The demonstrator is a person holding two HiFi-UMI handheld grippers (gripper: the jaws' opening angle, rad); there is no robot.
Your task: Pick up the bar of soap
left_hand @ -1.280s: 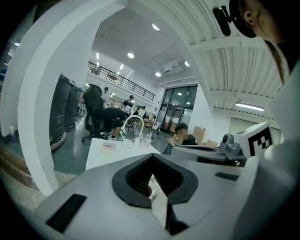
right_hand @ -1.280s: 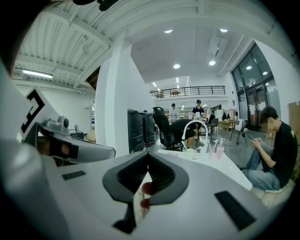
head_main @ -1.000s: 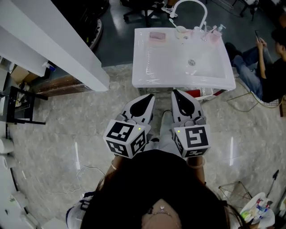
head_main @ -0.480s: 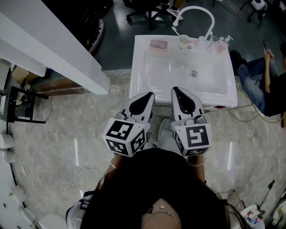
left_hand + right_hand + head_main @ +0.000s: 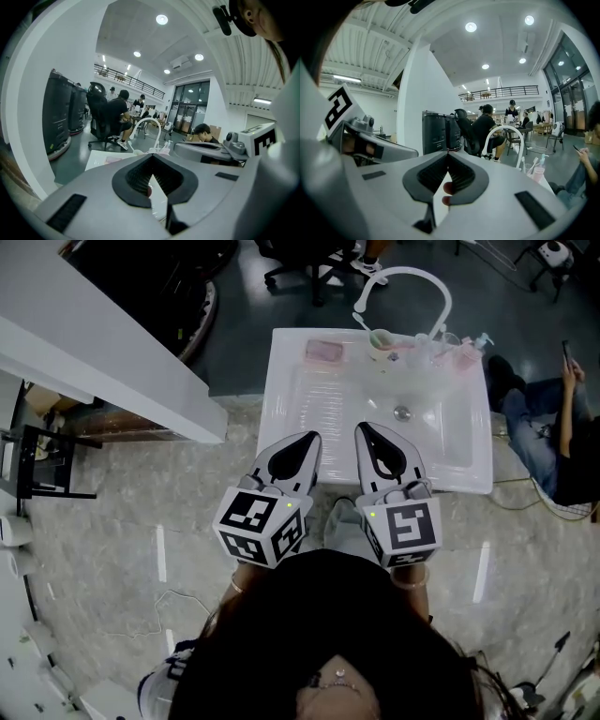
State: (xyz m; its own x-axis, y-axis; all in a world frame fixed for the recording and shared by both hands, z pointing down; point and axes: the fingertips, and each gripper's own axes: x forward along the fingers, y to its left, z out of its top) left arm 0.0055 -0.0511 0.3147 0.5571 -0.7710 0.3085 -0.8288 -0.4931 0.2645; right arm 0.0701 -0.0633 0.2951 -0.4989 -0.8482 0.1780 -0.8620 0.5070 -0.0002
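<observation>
The pink bar of soap (image 5: 324, 351) lies on the far left corner of the white sink (image 5: 272, 427), left of the faucet (image 5: 405, 272). The left hand-held gripper (image 5: 312, 438) and right hand-held gripper (image 5: 362, 428) hover side by side over the sink's near edge. Both have their jaws closed together and hold nothing, well apart from the soap.

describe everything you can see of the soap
The soap is a small pink rectangular bar with rounded corners, matte as far as can be seen. It lies flat on the back left corner of the white sink, on the ledge left of the faucet. A paler edge round it may be a dish; it is too small to tell. Nothing else touches it.
</observation>
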